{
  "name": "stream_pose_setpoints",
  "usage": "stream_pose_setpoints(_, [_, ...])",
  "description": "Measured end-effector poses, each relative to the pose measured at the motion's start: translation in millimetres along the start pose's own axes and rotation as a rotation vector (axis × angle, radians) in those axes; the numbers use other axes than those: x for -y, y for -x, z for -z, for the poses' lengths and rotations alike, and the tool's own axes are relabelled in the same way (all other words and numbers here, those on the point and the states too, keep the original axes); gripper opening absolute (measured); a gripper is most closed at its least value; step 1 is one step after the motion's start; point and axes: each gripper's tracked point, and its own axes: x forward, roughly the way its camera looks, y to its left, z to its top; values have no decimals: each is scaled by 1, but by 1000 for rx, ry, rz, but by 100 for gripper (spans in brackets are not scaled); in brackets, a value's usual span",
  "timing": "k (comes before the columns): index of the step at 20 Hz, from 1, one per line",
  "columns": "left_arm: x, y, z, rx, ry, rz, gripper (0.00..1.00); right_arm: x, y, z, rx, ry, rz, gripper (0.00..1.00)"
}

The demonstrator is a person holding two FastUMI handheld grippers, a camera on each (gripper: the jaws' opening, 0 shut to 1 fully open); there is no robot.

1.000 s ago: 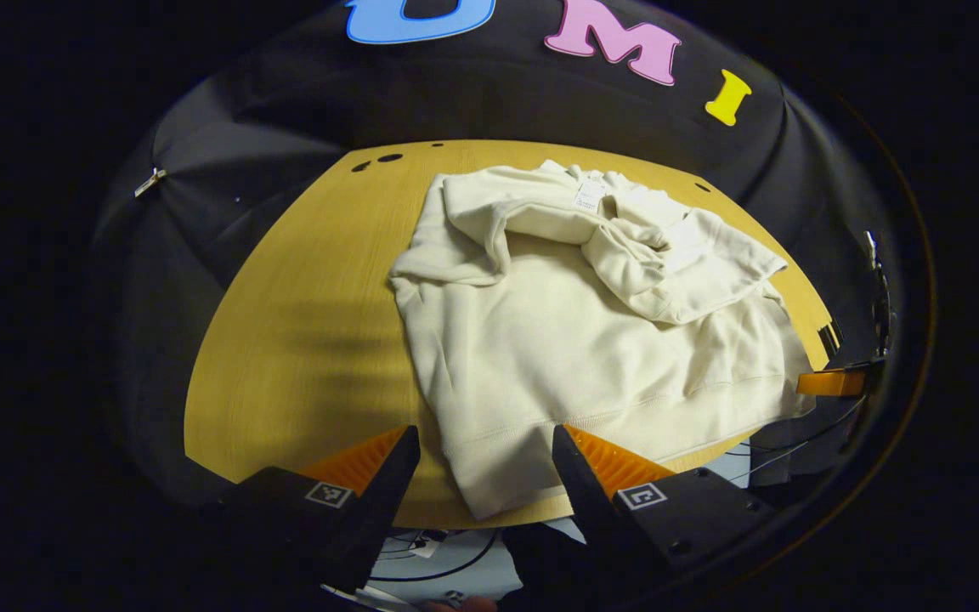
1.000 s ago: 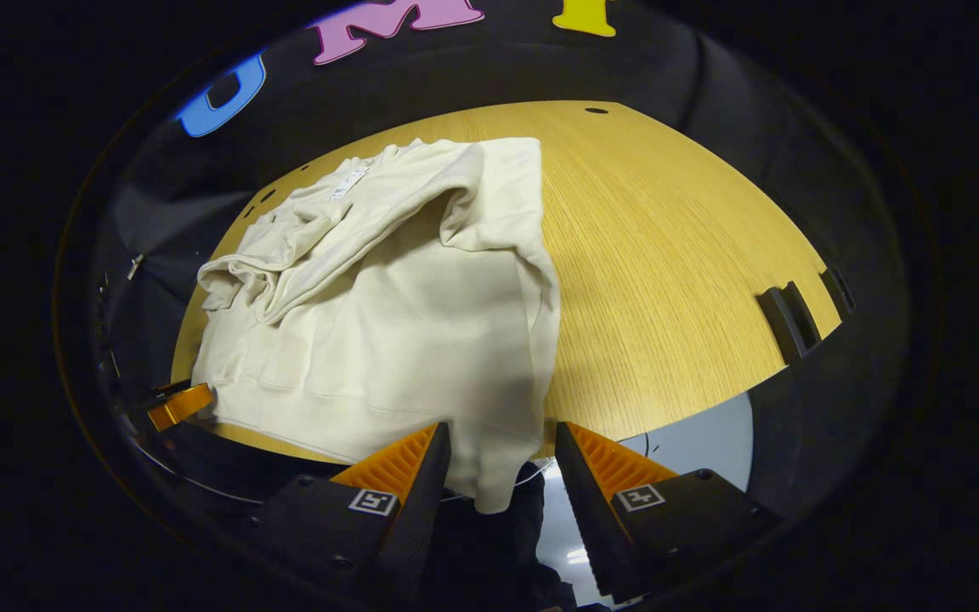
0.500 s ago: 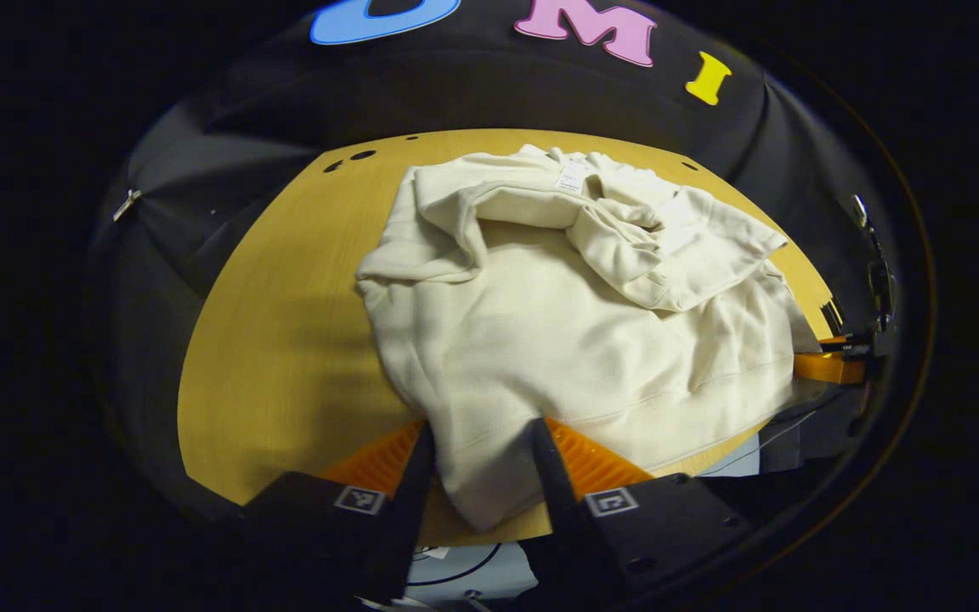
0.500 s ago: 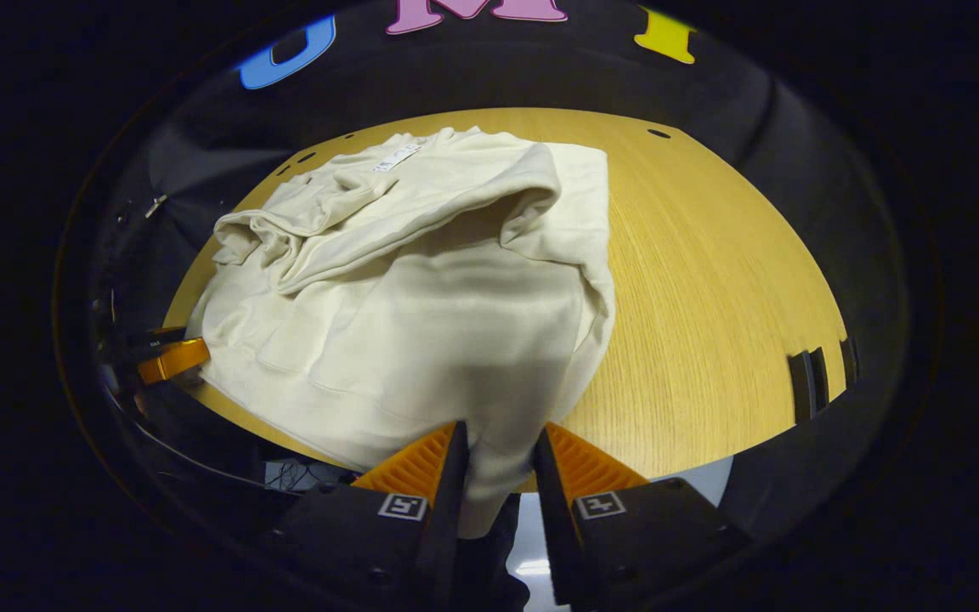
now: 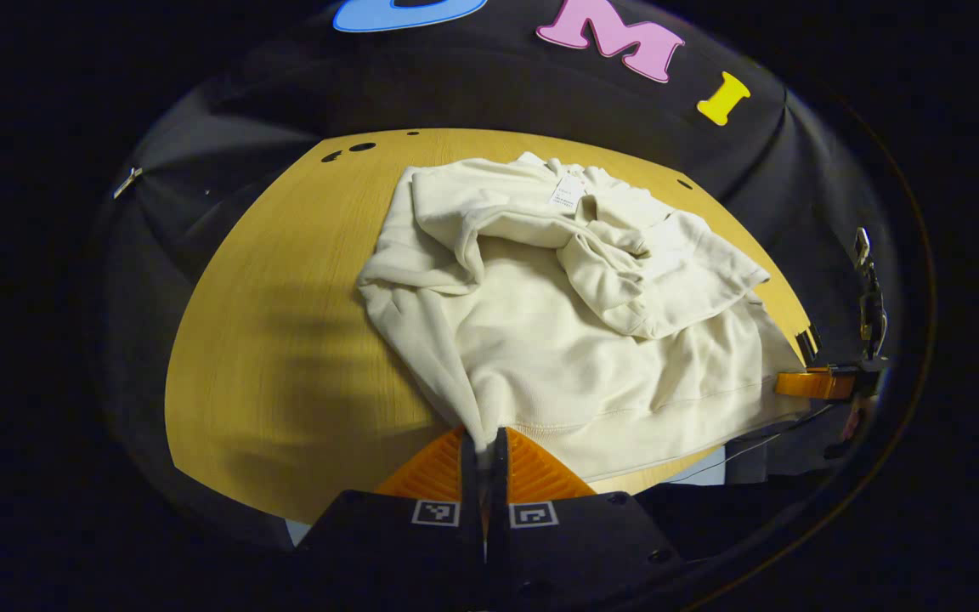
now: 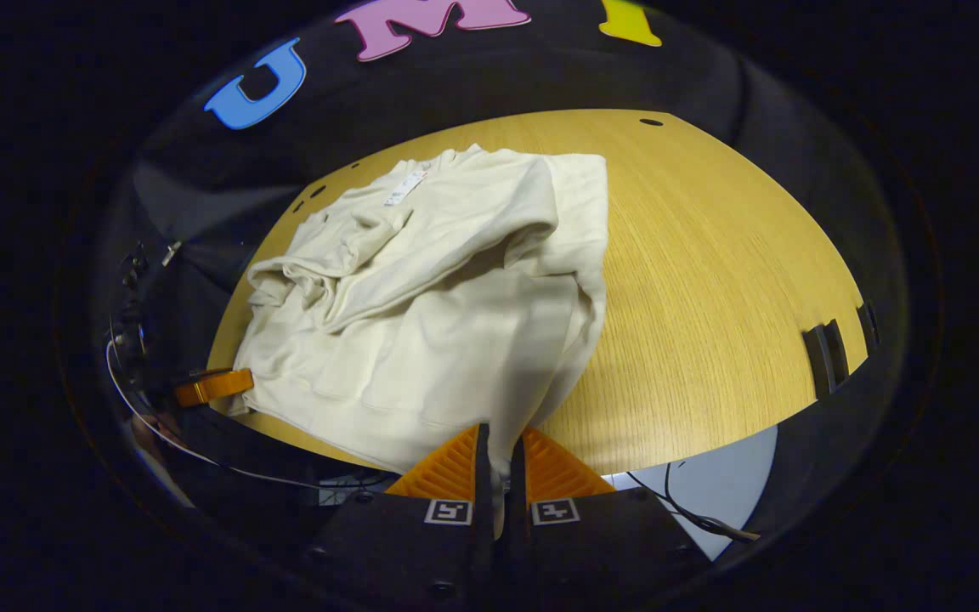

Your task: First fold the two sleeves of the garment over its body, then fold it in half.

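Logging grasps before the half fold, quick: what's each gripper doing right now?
Left gripper: shut on the garment hem corner.
Right gripper: shut on the garment's other hem corner.

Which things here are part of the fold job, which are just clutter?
Job:
- cream garment, sleeves already over its body
- left gripper, shut on its near hem corner
- right gripper, shut on the other hem corner

Not part:
- wooden table
- black slotted bracket at table edge
- cables below

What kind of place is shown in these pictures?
Most likely a recording booth for handling tests, not a home: black cloth wall behind a bare wooden table, cables at its edge, and a cream garment laid out.
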Motion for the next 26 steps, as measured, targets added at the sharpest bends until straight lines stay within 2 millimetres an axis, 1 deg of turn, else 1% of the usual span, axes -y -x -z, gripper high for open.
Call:
stream_pose_setpoints(3, [7, 15, -26, 31, 54, 37, 7, -10, 15, -29, 62, -68, -35, 10])
stream_pose_setpoints(6, [9, 22, -63, 78, 87, 46, 6, -19, 20, -63, 122, -140, -71, 10])
stream_pose_setpoints(8, [9, 22, -90, 118, 124, 56, 6, -23, 22, -91, 174, -201, -94, 10])
stream_pose_setpoints(10, [2, 20, -109, 144, 164, 44, 6, -22, 22, -117, 214, -238, -103, 10])
stream_pose_setpoints(11, [3, 20, -119, 156, 180, 45, 6, -22, 21, -130, 231, -234, -99, 10])
stream_pose_setpoints(15, [4, 12, -160, 196, 198, 45, 6, -25, 10, -174, 282, -199, -76, 10])
stream_pose_setpoints(18, [1, 8, -184, 207, 250, 50, 6, -24, -4, -202, 306, -206, -58, 10])
stream_pose_setpoints(20, [-3, -3, -202, 213, 268, 52, 6, -19, -14, -214, 314, -204, -43, 10])
stream_pose_setpoints(22, [-7, -14, -215, 216, 256, 45, 6, -17, -24, -227, 323, -206, -43, 10])
stream_pose_setpoints(26, [-7, -42, -241, 212, 231, 24, 6, -5, -51, -243, 316, -189, -15, 10])
